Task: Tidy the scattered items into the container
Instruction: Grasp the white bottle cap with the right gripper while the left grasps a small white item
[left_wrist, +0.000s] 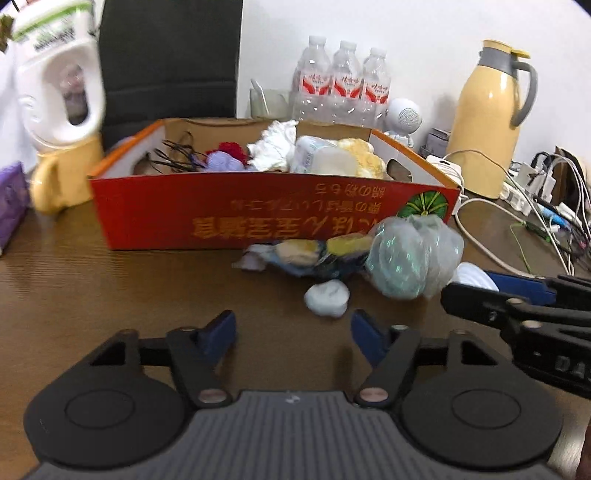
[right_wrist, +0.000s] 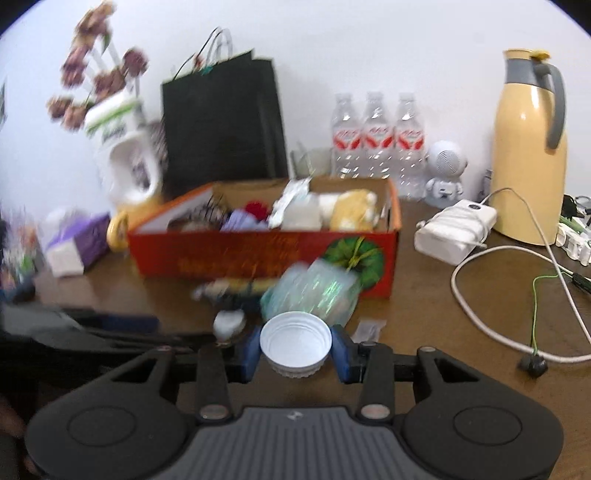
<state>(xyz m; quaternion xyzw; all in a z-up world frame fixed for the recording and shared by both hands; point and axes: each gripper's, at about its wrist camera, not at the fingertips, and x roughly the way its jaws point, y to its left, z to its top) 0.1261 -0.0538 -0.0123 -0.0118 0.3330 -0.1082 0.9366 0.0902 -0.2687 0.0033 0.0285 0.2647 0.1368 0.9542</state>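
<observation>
Right gripper: the right gripper (right_wrist: 295, 347) is pinching a white ribbed cap (right_wrist: 295, 341), its open side up, one blue pad against each flank; it looks seated square.
Left gripper: the left gripper (left_wrist: 293, 338) is spread, with nothing between its blue pads (left_wrist: 221, 334) and bare wooden table (left_wrist: 110, 295) beneath.
Nearest loose item: a small white wad (left_wrist: 327, 297) sits just ahead of the left gripper and slightly to the right, near but not touching.
Further out: a bundle of shiny greenish film (left_wrist: 415, 254) and a crumpled blue-and-yellow wrapper (left_wrist: 317, 256) lie up against the front wall of the box.
Container: the red-and-orange cardboard box (left_wrist: 221, 214) is straight ahead in both views, already holding tissue, yarn and pale soft items; the cap needs to go forward and up over that front wall.
Which hand is nearer: I'd say the left for the wad; the right is busy with the cap.
Hard to read: in the left wrist view the cap is mostly hidden behind the right gripper; motion blur smears the wrapper, so I can't tell what it is; a small flat packet (right_wrist: 369, 328) by the right pad is too small to identify.
</observation>
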